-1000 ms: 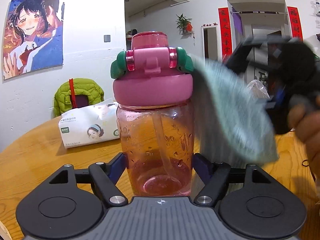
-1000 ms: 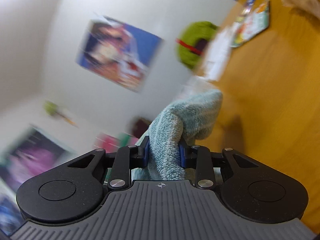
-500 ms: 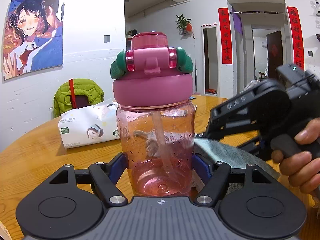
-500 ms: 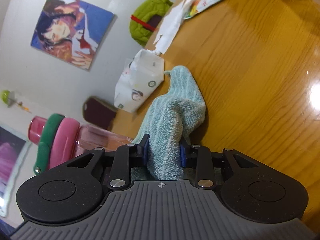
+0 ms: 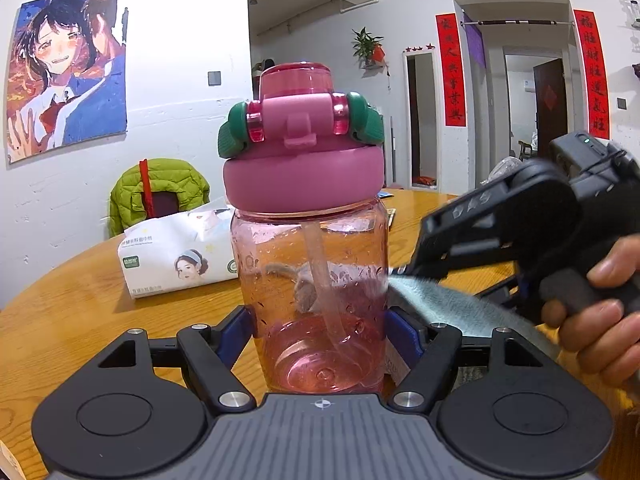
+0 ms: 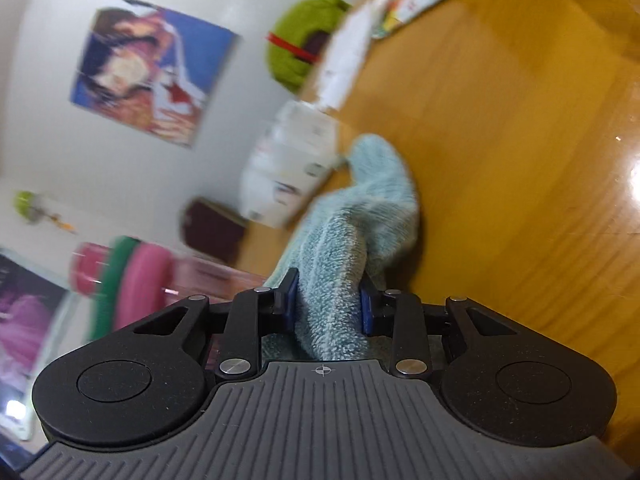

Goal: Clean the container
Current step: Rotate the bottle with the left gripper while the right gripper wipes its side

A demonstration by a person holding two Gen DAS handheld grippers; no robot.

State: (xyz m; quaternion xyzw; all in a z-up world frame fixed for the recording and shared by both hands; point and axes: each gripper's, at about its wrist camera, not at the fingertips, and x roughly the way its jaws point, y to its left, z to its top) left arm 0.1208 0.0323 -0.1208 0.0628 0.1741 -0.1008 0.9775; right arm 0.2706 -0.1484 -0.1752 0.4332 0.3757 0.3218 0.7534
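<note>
Both grippers engaged on bottle (image 5: 312, 280).
Left gripper (image 5: 318, 332) clamps bottle upright; right gripper (image 6: 326, 304), hand-held (image 5: 600, 312), tilted sideways, pinches towel (image 6: 352, 232) against it.

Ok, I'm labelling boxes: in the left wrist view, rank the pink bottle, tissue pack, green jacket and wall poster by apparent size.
1. pink bottle, largest, though nearest the camera.
2. wall poster.
3. and 4. tissue pack and green jacket: look alike, and the pack hides part of the jacket, so unranked.

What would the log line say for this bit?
left gripper: shut on bottle | right gripper: shut on cloth | cloth against bottle side | table: bottle upright, lid on
</note>
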